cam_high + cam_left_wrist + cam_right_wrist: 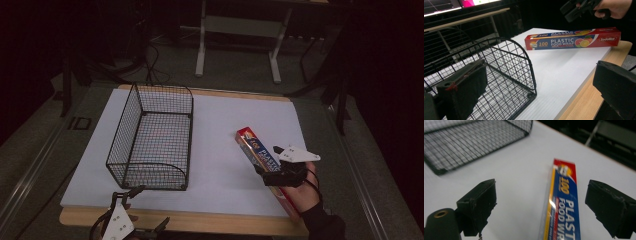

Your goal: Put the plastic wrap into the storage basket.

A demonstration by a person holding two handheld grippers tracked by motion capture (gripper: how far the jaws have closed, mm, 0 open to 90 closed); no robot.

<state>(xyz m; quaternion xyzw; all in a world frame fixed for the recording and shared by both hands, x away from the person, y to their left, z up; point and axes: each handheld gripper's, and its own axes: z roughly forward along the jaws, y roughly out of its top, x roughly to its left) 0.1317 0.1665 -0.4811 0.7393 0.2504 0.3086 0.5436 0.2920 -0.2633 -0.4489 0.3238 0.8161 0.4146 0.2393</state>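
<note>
Basket [150, 137] stood empty at centre left of the high view, the plastic wrap box [264, 165] lay unlifted at right centre under my wide-open, empty right gripper [270, 167], so I judged everything remained, with my left gripper [134, 192] open at bottom left.

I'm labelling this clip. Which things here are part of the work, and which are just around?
In the job:
- red and blue plastic food wrap box, lying on the white board
- right gripper, open above the box
- black wire mesh basket, empty

Just around:
- left gripper, open, idle
- white board
- grey metal stand behind the table
</note>
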